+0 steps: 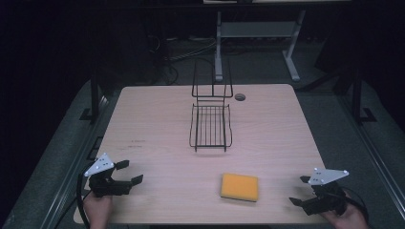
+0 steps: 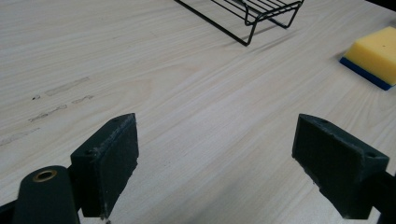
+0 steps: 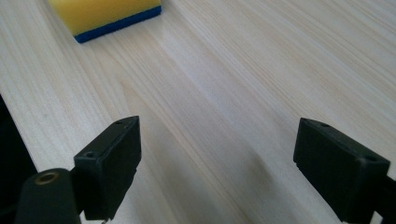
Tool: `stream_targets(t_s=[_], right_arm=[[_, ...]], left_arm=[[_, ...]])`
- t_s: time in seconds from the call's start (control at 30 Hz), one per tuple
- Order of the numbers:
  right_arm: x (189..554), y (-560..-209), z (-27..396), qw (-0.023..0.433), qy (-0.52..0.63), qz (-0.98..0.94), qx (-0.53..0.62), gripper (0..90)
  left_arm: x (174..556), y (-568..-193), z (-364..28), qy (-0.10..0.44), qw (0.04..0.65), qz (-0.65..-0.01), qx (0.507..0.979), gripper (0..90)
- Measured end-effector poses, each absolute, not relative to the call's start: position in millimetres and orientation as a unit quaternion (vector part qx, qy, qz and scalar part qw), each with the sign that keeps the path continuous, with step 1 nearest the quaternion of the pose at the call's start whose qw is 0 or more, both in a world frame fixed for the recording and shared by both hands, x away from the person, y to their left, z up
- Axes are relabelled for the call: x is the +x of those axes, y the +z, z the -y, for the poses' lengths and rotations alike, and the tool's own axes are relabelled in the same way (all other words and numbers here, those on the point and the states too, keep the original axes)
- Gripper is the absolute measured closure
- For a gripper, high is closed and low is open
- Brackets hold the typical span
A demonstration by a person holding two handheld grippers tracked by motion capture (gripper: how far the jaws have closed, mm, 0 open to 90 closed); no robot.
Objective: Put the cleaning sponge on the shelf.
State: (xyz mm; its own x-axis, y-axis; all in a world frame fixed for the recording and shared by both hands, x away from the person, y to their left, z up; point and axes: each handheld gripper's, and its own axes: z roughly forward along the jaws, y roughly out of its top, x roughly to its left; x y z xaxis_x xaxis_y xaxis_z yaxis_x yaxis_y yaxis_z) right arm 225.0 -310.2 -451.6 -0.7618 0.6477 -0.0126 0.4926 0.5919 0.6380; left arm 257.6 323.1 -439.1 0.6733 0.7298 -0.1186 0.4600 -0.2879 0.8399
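Note:
A yellow sponge (image 1: 239, 187) with a blue underside lies flat near the table's front edge, right of centre. It shows at the right edge of the left gripper view (image 2: 376, 55) and at the top left of the right gripper view (image 3: 106, 14). A black wire rack (image 1: 210, 125) stands at mid-table, its tall handle end toward the far side; its near corner is the rack (image 2: 254, 11) seen at the top of the left gripper view. My left gripper (image 1: 130, 172) rests at the front left, open and empty. My right gripper (image 1: 300, 190) sits at the front right, open and empty, jaws toward the sponge.
The light wooden table (image 1: 157, 119) has a round cable hole (image 1: 239, 97) behind the rack. Faint scuff marks (image 2: 60, 100) lie ahead of the left gripper. A white desk frame (image 1: 258, 33) and cables stand on the dark floor beyond.

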Motion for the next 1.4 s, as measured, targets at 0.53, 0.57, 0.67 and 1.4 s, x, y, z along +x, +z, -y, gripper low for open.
stream_targets(t_s=[0.53,0.57,0.67,1.4], right_arm=[[226,-443,292,0.117,0.311,-0.898,0.289,14.8],[226,-443,292,0.117,0.311,-0.898,0.289,14.8],[228,-441,283,0.113,0.309,-0.903,0.276,14.8],[244,-435,248,0.092,0.299,-0.923,0.225,14.7]], left_arm=[[256,-439,-325,0.146,0.464,-0.374,0.790,14.1],[256,-439,-325,0.146,0.464,-0.374,0.790,14.1],[256,-439,-325,0.146,0.464,-0.373,0.790,14.1],[257,-438,-328,0.147,0.466,-0.377,0.787,14.1]])
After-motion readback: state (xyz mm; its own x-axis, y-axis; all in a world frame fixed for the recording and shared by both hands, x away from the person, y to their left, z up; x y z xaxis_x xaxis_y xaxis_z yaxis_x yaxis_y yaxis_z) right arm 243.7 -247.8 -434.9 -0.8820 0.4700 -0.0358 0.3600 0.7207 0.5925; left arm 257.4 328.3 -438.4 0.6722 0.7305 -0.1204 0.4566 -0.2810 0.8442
